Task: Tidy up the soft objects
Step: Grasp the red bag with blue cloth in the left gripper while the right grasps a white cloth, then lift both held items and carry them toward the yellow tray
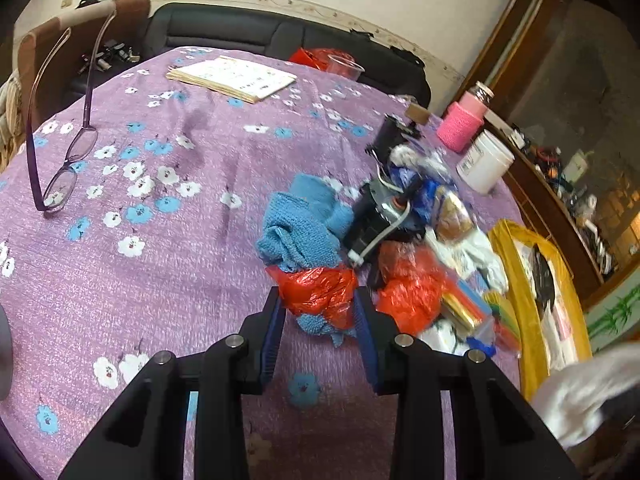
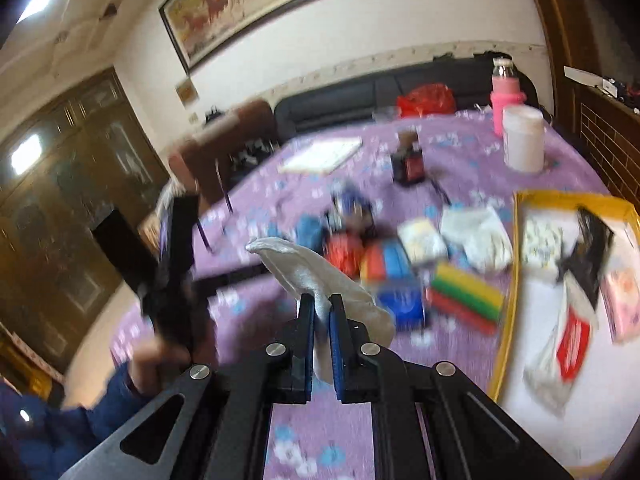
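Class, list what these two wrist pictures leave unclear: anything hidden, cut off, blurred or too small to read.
- Left wrist view: the blue knit cloth is partly hidden under the red plastic bag in the left claw.
- Left wrist view: the print on the booklet is too small to read.
- Right wrist view: motion blur smears the pile behind the white cloth in the right claw.
- Right wrist view: the yellow-rimmed box is cut by the edge.

Two grippers, left [image 1: 320,304] and right [image 2: 322,308], over a flowered tabletop [image 1: 160,260]; one pair of glasses [image 1: 64,176] at nine o'clock; one booklet [image 1: 232,78] at twelve; two red plastic bags [image 1: 320,288] [image 1: 412,288] beside one blue knitted cloth [image 1: 300,228]; one white jar [image 1: 484,162] and one pink-sleeved bottle [image 1: 460,128] at two o'clock; one yellow tray [image 1: 508,240] at three.
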`<state>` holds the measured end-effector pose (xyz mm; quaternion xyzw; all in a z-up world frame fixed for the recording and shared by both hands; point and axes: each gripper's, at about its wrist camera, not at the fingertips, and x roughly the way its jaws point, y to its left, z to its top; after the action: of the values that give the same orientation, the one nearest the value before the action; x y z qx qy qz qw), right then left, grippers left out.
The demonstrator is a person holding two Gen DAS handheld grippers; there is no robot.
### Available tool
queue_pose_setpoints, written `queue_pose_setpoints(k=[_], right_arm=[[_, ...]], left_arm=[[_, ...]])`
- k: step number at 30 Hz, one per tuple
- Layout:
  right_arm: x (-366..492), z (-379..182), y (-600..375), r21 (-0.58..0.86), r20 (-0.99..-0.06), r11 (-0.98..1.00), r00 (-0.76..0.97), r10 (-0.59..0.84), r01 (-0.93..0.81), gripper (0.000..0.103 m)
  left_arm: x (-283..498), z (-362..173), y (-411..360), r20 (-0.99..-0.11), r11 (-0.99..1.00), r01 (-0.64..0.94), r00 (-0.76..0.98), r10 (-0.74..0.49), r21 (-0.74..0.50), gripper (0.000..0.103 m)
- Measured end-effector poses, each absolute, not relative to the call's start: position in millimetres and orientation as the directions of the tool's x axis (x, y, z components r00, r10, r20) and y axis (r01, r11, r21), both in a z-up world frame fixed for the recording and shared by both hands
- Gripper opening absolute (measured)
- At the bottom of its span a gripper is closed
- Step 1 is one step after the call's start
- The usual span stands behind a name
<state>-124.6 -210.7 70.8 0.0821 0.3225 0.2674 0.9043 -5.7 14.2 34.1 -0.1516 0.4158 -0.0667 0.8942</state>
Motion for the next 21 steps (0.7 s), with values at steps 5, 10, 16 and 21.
queue_pose_setpoints(k=[5,10,16,21], right_arm=[[-130,31,-196,0.296,-0.639,0.853,0.575,0.512,-0.43,0.01],[-124,13,-172,0.282,-0.644,0.836,0.553,0.528,-0.47,0.064],[-132,18,-170,0.235,-0.597,0.835,0.603,0.528,-0.498,0.08],[-117,2,-176,0.257,-0.646,0.859,0.582,0.493,-0.442,0.08]], left_arm=[[-26,42,11,-0.72,0.951,0.028,0.646,-0.253,-0.308,0.033],[-41,42,11,-0.711,0.956,0.047,0.657,-0.249,-0.29,0.033],[-37,28,22,-0.725,0.951,0.031,0.64,-0.254,-0.306,0.033],[-31,21,21,-0.725,0.944,0.04,0.629,-0.279,-0.328,0.033]])
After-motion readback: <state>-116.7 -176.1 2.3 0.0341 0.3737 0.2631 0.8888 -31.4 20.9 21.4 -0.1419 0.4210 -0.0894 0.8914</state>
